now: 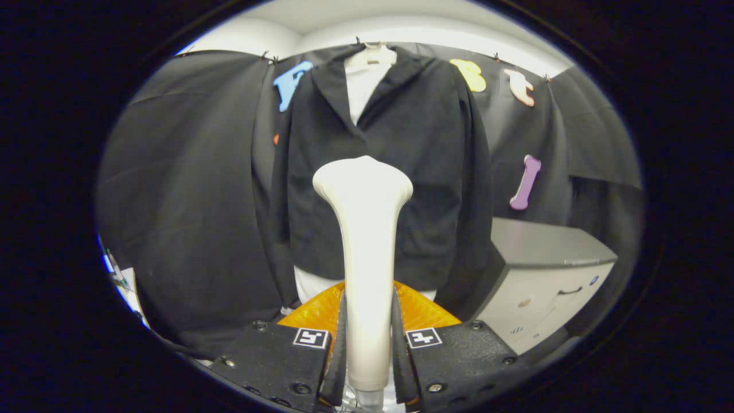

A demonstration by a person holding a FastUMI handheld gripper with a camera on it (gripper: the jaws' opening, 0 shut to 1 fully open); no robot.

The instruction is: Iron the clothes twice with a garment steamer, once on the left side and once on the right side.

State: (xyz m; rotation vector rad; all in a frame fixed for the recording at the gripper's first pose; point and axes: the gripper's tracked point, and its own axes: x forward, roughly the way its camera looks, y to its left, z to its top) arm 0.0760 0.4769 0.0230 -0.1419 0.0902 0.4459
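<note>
On the left, black cloth (pixel 189 189) hangs as the booth's wall, pinned along its top edge under a white ceiling. In the middle a black jacket with a notched collar (pixel 413 149) hangs on a pale hanger (pixel 373 55) over a white garment (pixel 360 92), whose hem shows just below the jacket's lower edge. The tongs (pixel 369 344) are closed on the handle of a cream-white plastic garment steamer (pixel 365 246), both fingers pressing its sides; the steamer stands upright between them and its widened head rises beyond the fingertips, in front of the jacket's middle, slightly left of the front closure. Whether the head touches the fabric I cannot tell. An orange ribbed thing (pixel 421 312) lies just behind the fingers, under the jacket's hem. To the right, a grey-topped cabinet with pale drawer fronts (pixel 550 269) stands against the cloth wall, well apart from the steamer
</note>
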